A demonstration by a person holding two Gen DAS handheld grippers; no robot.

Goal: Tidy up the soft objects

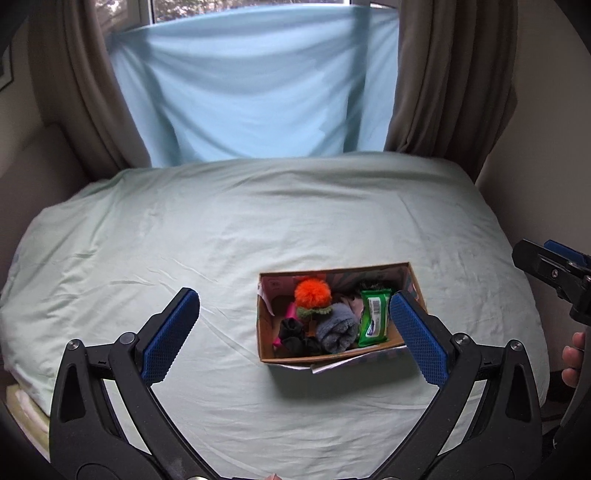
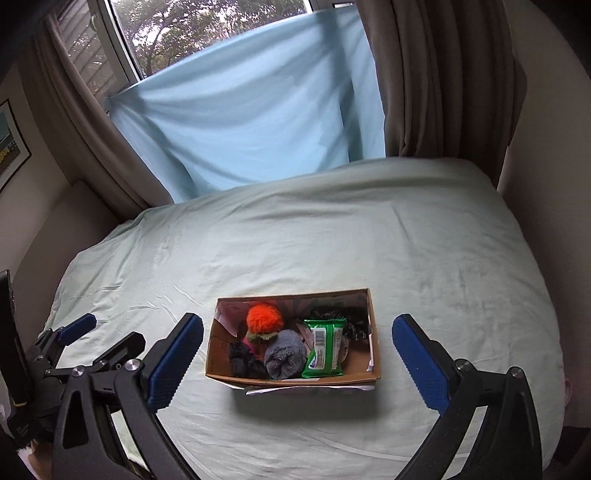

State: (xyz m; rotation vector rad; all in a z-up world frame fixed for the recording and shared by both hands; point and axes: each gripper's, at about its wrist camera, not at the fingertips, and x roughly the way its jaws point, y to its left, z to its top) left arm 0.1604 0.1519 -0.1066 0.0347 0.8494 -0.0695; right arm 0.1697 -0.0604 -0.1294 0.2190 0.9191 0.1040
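Left wrist view looks down over a bed (image 1: pixel 147 240) dressed in a pale green sheet, with a cardboard box (image 1: pixel 267 332) sitting toward its near right part. The left tool (image 1: pixel 295 332) hangs above the bed with its blue-padded fingers spread wide and nothing between them; its right finger overlaps the box's right wall in this view, while its left finger stands well to the left of the box.

Inside the box, an orange pompom (image 1: pixel 312 291) lies at the far left-centre, on a greenish knit hat (image 1: pixel 312 312). Just near of it lies a rolled grey fleece (image 1: pixel 338 328), and left of that a dark sock bundle (image 1: pixel 295 338). A green wipes pack (image 1: pixel 375 317) stands against the fleece's right side, tilted, its barcode facing up. Something pink shows beneath the socks, too buried to tell what it is.

At the right edge the right tool (image 1: pixel 554 266) pokes in, with fingertips of a hand (image 1: pixel 572 362) below it.

From the right wrist view, the right tool (image 2: pixel 297 350) is likewise wide open and empty, one finger on each side of the box (image 2: pixel 218 354), neither touching it. A dark knit item (image 2: pixel 347 317) shows in the box's far right corner. The left tool (image 2: pixel 92 332) appears at the left edge, apart from the box.

Behind the bed, a light blue cloth (image 2: pixel 240 129) hangs across the window (image 2: pixel 184 29), between brown curtains (image 2: pixel 443 74).
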